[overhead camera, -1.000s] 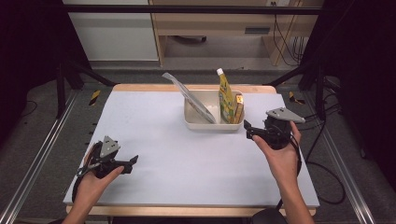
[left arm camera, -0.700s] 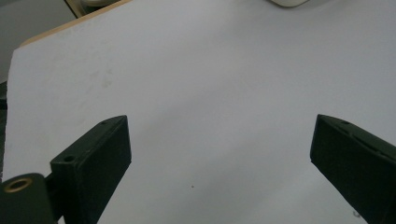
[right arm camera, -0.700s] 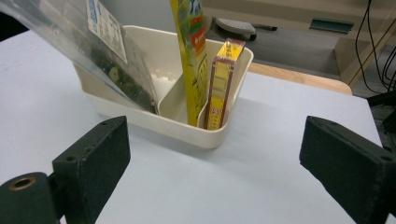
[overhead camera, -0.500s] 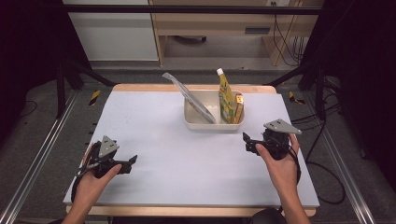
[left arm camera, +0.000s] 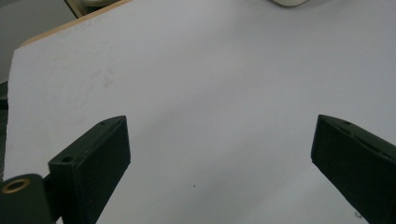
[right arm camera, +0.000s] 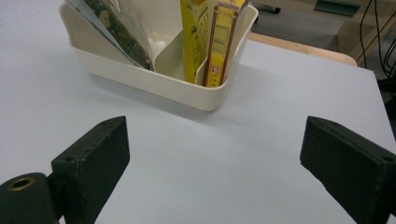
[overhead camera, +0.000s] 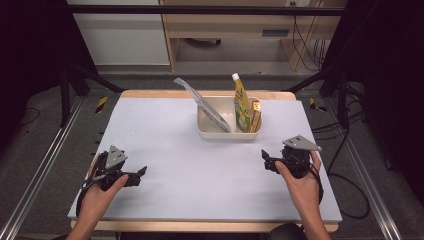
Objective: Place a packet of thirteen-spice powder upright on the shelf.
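Worktop [overhead camera: 200, 150]: pale grey-white sheet over a wooden board, wood edge showing along the far and near sides. One cream tray [overhead camera: 220, 131] sits directly on it, far-centre, slightly right. Tray has a divider; a foil pouch [overhead camera: 202, 102] leans out of its left compartment, a yellow bottle [overhead camera: 242, 102] and a narrow yellow box [overhead camera: 255, 116] stand upright in the right one.

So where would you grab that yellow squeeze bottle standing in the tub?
Probably by its neck, coming from above: the yellow bottle stands upright in the tub, its white-capped top rising clear of the rim, while the small box crowds its lower body.
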